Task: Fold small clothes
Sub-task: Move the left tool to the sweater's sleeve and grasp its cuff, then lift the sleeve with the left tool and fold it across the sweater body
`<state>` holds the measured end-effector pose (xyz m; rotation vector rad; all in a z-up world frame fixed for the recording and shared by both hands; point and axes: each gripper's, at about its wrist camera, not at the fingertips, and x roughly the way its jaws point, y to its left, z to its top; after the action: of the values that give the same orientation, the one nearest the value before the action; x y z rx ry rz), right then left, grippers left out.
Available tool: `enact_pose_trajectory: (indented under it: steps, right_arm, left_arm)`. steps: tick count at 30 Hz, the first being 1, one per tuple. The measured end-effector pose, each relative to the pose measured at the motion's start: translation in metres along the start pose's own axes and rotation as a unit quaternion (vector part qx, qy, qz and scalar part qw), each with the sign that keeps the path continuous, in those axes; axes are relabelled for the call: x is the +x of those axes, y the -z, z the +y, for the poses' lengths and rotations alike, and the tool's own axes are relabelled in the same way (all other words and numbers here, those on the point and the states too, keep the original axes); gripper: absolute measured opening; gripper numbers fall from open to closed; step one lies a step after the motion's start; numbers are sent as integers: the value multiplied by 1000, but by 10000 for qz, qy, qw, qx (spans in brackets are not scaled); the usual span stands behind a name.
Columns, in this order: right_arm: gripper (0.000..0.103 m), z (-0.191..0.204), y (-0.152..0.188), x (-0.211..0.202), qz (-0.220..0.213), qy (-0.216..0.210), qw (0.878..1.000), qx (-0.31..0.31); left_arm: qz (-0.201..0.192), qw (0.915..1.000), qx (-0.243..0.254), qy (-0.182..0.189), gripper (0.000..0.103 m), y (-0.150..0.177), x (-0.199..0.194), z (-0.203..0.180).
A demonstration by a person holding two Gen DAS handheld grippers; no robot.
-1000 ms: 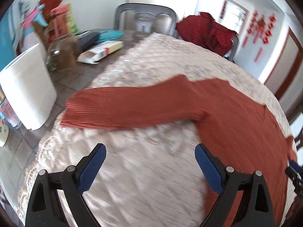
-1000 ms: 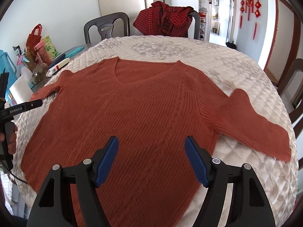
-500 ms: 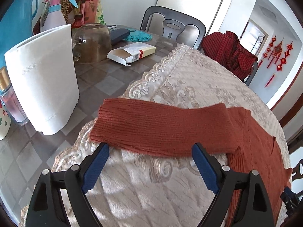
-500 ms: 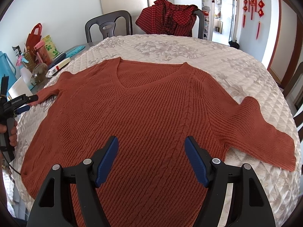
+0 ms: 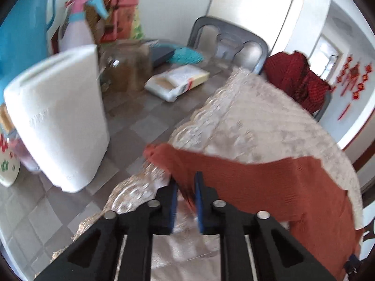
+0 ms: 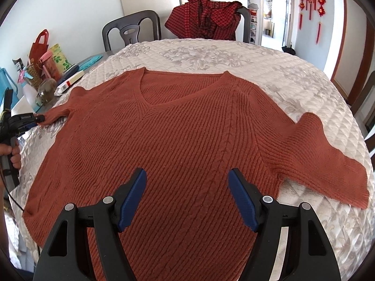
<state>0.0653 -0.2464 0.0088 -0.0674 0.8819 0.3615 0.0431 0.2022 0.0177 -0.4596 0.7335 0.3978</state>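
A rust-orange knit V-neck sweater [image 6: 187, 135] lies flat, front up, on the quilted cream table cover [image 6: 293, 75]. My left gripper [image 5: 186, 180] is shut on the cuff end of the sweater's left sleeve [image 5: 234, 175] and holds it a little off the cover; it also shows in the right wrist view [image 6: 38, 118] at the sleeve's tip. My right gripper [image 6: 187, 187] is open and empty, hovering over the lower middle of the sweater. The right sleeve [image 6: 328, 164] lies spread toward the table's right edge.
A paper towel roll [image 5: 58, 117], a spray bottle [image 5: 77, 28], a glass jar [image 5: 129, 68] and an open carton [image 5: 178, 82] stand on the bare tiled tabletop left of the cover. Red checked clothing [image 6: 206, 21] hangs on a far chair. A grey chair [image 6: 131, 30] stands beside it.
My left gripper went from open in front of the left sleeve to shut on its cuff and lifted it. My right gripper stayed open over the sweater, barely moving.
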Motion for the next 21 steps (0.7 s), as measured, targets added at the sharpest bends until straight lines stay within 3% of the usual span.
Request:
enact_pose_trajectory:
  steps: [3,6,9,12,15,17,19,21]
  right_arm:
    - [72,-4,0,-1,-20,-26,10000,64]
    - [72,-5,1,-1,-39,-42,9999,111]
    - [72,-7,2,-2,-52,-65,9998,164]
    - [72,-9,2,-4,-69,-77,9997,210]
    - [72,-12,3,-7,-85,-61,9996,262]
    - [72,-15,4,-9,-95,-46,9995,298]
    - [72,-17,5,-11,-101,-49,9994,321]
    - [72,-17,5,-11,-93,-68,9995,298]
  left_arm:
    - [-273,9983,228,455,10,-10,-17,-24]
    - [-438,9910,567,1131,10,-17,-34,-63]
    - [-502,9771,1022,1796,10,-15,-47,-114]
    - [-201,9590,1400,2454,10,-2,-44,-165]
    - [130,9474,1733,2689,10,21,-36,-201]
    - [273,9447,1741,2765,10,32,-35,-206]
    - [219,9508,1693,2584,11,38,-37,-196]
    - [118,9618,1536,2263,19,40,-42,-170]
